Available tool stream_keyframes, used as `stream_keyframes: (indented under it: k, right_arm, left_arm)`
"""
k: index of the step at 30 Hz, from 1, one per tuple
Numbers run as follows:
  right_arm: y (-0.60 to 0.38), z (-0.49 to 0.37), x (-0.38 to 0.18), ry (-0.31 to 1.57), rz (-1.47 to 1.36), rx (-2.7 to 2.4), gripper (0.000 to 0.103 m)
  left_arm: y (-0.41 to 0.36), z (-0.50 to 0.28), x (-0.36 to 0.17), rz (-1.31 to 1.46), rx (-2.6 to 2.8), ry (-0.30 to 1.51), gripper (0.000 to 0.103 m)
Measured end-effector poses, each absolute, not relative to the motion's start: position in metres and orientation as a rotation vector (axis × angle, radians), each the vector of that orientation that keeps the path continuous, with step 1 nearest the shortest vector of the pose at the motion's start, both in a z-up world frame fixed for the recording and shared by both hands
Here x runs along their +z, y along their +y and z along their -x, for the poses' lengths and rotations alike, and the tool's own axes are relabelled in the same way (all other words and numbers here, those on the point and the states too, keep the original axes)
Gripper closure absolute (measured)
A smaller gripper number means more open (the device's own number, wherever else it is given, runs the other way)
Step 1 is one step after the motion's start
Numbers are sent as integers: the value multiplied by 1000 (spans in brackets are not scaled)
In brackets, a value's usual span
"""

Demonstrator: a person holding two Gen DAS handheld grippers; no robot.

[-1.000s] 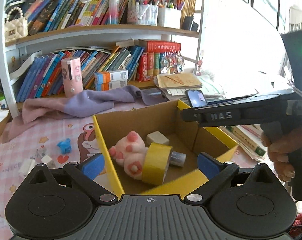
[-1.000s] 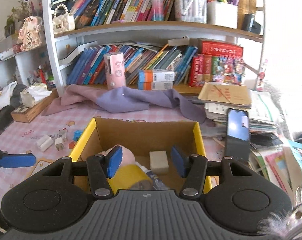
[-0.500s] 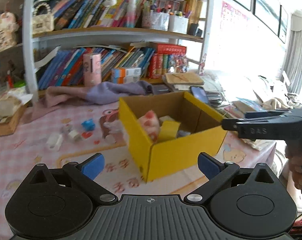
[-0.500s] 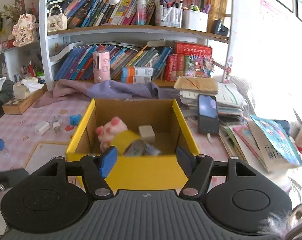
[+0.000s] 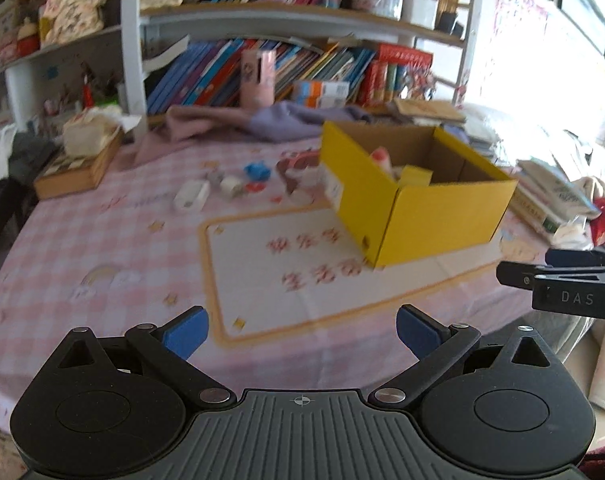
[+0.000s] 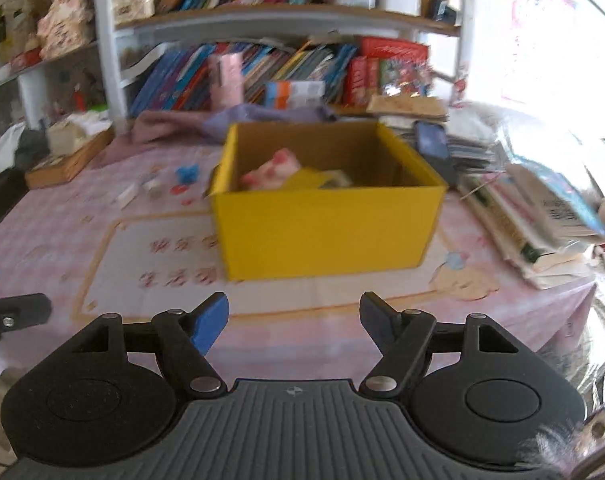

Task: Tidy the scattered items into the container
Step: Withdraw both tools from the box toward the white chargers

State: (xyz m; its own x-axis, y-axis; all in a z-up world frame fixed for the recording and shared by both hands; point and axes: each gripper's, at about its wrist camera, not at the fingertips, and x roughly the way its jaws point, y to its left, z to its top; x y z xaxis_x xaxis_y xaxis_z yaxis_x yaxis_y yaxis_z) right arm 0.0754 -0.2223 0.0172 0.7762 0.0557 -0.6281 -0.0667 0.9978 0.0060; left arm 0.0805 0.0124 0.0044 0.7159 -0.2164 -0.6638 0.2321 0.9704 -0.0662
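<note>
you're between picks: both the left gripper [image 5: 300,332] and right gripper [image 6: 294,318] are spread and empty, the right's jaws having just been opening. the box [image 6: 326,220] sits at 12 o'clock, the blue toy [image 6: 187,173] at its 9. reach there next.

Left gripper [image 5: 301,328]: black ribbed body, two round discs, silver pivot screws, blue pads [image 5: 184,332]. Right gripper [image 6: 293,322]: identical, stamped "DAS".
</note>
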Motion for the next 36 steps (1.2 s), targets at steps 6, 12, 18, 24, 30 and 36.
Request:
stream_keyframes:
  k: [6,12,18,24,30,36]
  right_arm:
    - [-183,-71,13,704,54,195,25]
    - [-151,-71,11,714,112,296,23]
    - [-133,-72,12,707,142,346,23]
    - [-119,-76,15,703,165,381,23]
    - [-111,-81,18,688,185,398,23]
    - [-104,-97,15,687,183,410,25]
  left_arm:
    - [31,-68,-1,-31,-215,754,2]
    - [49,-61,0,-23,-169,747,2]
    - [63,-56,0,-9,-142,742,2]
    - [76,-56,2,18,-111,738,2]
    - [80,-58,3,28,-109,733,2]
    - [83,-68,1,16,-99,730,2]
